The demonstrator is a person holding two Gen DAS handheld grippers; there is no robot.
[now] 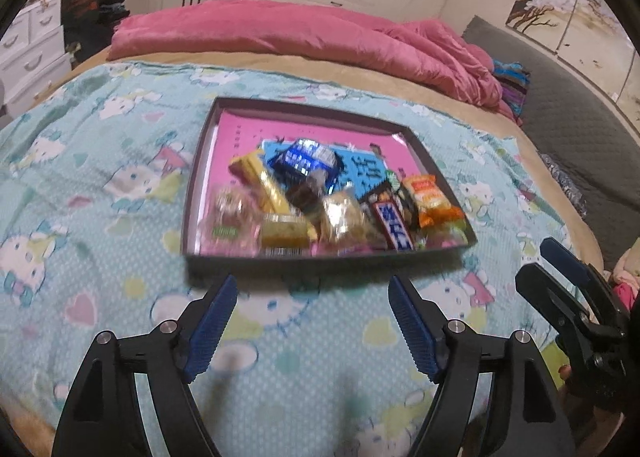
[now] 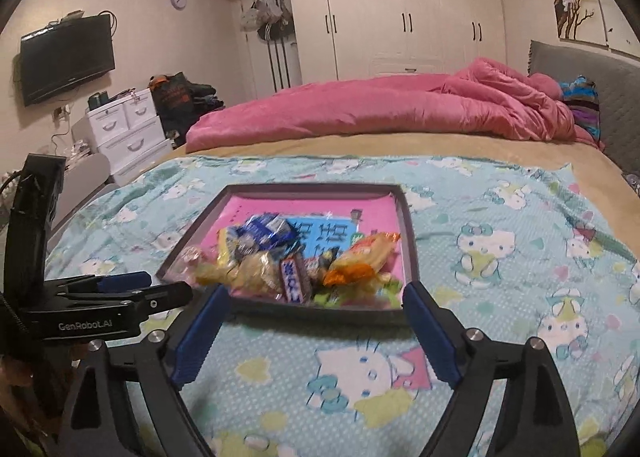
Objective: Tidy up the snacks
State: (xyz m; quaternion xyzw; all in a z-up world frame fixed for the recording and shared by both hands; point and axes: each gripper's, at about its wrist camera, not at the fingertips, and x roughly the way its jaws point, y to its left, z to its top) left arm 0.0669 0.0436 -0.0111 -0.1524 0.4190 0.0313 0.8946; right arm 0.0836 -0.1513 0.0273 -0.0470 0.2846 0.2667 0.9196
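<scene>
The snacks (image 1: 320,205) lie heaped in a loose pile inside a shallow dark-rimmed tray (image 1: 224,113) with a pink floor, and the tray sits on the cat-print blanket (image 1: 100,177) spread over the bed. In the left wrist view the pile fills the tray's half toward 6 o'clock: a blue foil pack (image 1: 304,161) at 12 o'clock of the heap, a yellow bar (image 1: 260,181) at 10 o'clock, a dark bar with white letters (image 1: 394,225) at 4 o'clock and an orange bag (image 1: 430,197) at 3 o'clock; the wrappers overlap and some are too blurred to name. No snack shows on the blanket outside the tray. The left gripper (image 1: 312,321) hovers just short of the tray's near rim, jaws spread wide and holding nothing. The right gripper (image 2: 316,333) is likewise wide apart and empty, its tips straddling the near rim from 6 o'clock. Judged from this, gathering looks done, since every visible snack is in the tray, but sorting has hardly begun: nothing is lined up or grouped, and the tray's far half toward 12 o'clock lies mostly bare. What remains is to lift pieces from the heap and set them in order.
</scene>
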